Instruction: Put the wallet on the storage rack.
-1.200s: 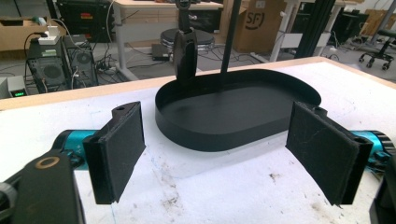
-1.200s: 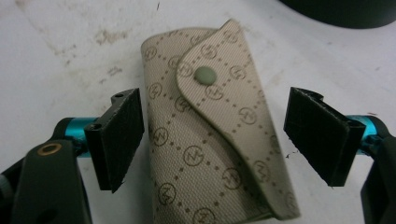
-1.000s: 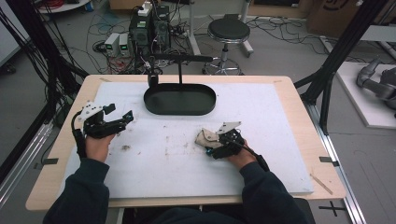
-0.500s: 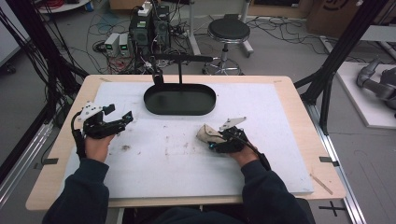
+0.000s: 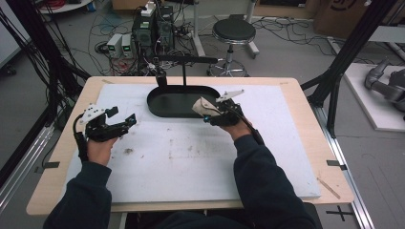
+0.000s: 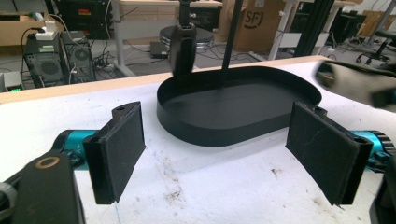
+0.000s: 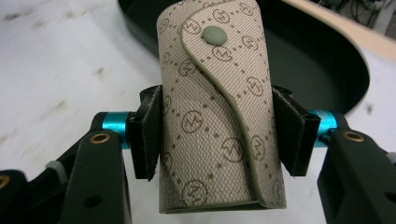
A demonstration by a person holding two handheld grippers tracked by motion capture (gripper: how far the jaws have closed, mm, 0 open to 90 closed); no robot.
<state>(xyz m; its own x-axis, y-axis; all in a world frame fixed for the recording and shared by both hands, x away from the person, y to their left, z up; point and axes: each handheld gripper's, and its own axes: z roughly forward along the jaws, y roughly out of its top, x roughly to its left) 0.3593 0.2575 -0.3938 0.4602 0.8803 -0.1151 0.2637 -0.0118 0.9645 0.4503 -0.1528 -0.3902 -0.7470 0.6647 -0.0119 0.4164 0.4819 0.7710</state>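
Note:
A beige patterned pouch (image 7: 210, 116) with a snap button is clamped upright between the black pads of my right gripper (image 7: 217, 135), which is shut on its sides. In the high view that gripper (image 5: 210, 116) holds the pouch (image 5: 200, 106) off the mat, right at the near right rim of the black oval tray (image 5: 157, 107). My left gripper (image 5: 123, 117) rests at the left of the white mat, open with nothing between its pads (image 6: 119, 149). Ahead of it lies the tray (image 6: 233, 126), which has nothing lying in it.
A black post with a horizontal arm (image 5: 184, 71) rises from the tray's far side. The white mat (image 5: 191, 162) covers most of the wooden table and bears dirt specks near the middle. A stool (image 5: 234, 33) and electronics stand on the floor beyond.
My right gripper has risen off the mat with the pouch and carried it forward to the tray's edge. The left gripper has stayed put.

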